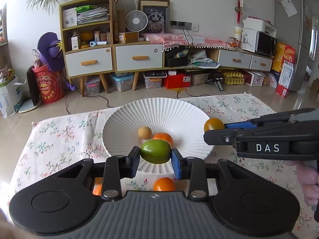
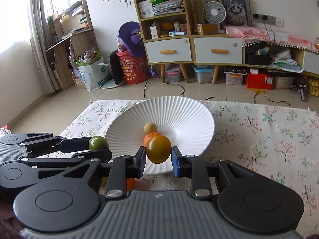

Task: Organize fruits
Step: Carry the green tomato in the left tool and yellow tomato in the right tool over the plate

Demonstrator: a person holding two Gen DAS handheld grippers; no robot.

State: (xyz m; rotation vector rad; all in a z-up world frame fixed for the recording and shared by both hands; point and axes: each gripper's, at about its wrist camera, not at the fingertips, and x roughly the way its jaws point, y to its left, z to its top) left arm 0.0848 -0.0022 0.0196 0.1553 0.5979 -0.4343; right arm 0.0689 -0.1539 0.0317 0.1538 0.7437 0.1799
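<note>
A white ribbed plate (image 1: 179, 109) (image 2: 189, 111) sits on the floral cloth, holding a small tan ball fruit (image 1: 144, 132) (image 2: 150, 128) and an orange (image 1: 164, 137) (image 2: 148, 137). My left gripper (image 1: 156, 159) is shut on a green fruit (image 1: 156, 151) (image 2: 97, 142), held just above the plate's near rim. My right gripper (image 2: 158, 158) (image 1: 214, 129) is shut on a yellow-brown fruit (image 2: 159, 149) (image 1: 213, 125), raised at the plate's right side. Another orange (image 1: 164, 184) lies on the cloth under my left gripper, and one more (image 1: 97, 189) (image 2: 130, 183) peeks out beside it.
The floral cloth (image 1: 59, 139) (image 2: 269, 139) covers the table, with bare room to the right of the plate. A hand (image 1: 308, 183) grips the right tool's handle. Beyond the table's far edge lie tiled floor, cabinets (image 1: 137, 57) and storage boxes.
</note>
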